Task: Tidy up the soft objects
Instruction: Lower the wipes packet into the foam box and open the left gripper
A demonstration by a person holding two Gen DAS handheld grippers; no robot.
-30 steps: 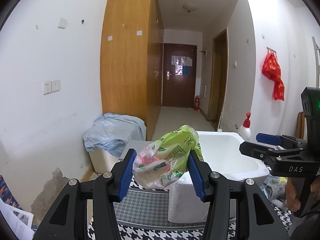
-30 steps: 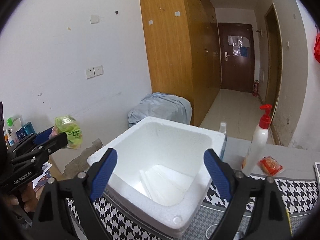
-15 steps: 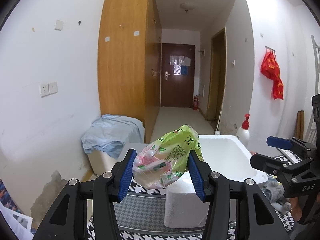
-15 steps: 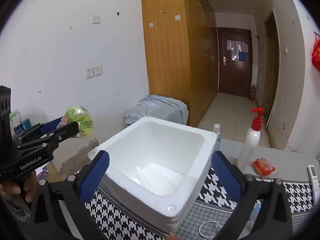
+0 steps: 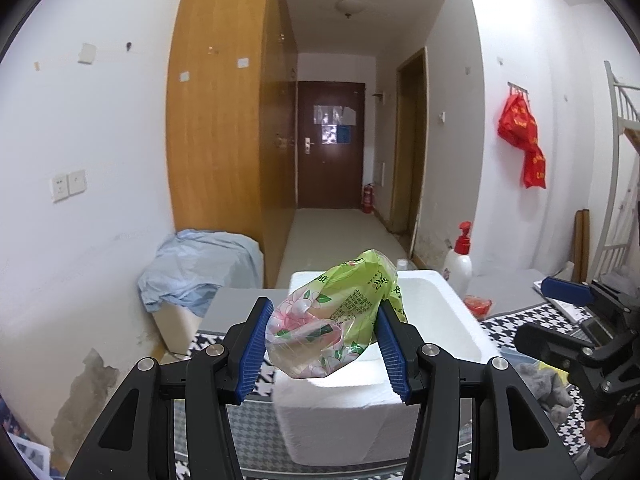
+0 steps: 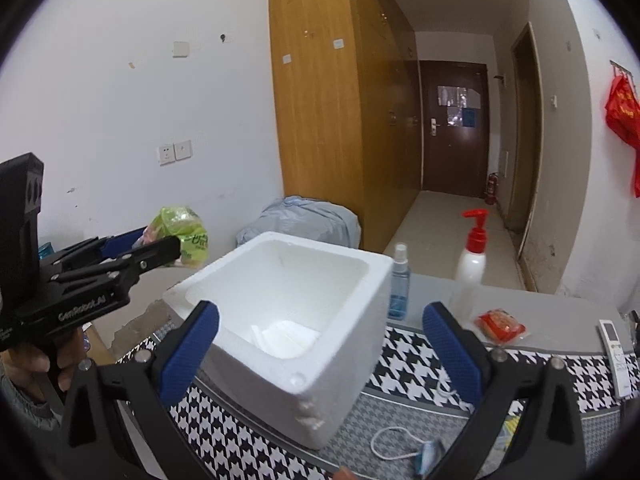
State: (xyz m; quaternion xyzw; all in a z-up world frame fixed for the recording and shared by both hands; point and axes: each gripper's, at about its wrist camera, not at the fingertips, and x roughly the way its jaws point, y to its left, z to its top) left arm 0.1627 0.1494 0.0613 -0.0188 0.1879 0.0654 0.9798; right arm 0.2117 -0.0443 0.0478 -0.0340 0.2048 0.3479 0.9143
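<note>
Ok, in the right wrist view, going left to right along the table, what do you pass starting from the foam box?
Foam box → blue spray bottle → pump bottle → red packet → remote.

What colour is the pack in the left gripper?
Green pack with pink flowers, clearest in the left wrist view.

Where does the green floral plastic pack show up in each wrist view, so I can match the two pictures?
Left wrist view: the green floral plastic pack sits low in the centre, clamped between the blue pads of the left hand-held gripper.
Right wrist view: the same pack is at the left edge, mid-height, at the tip of that gripper.
Shared landmark: the white foam box, open-topped, on the houndstooth cloth.
</note>
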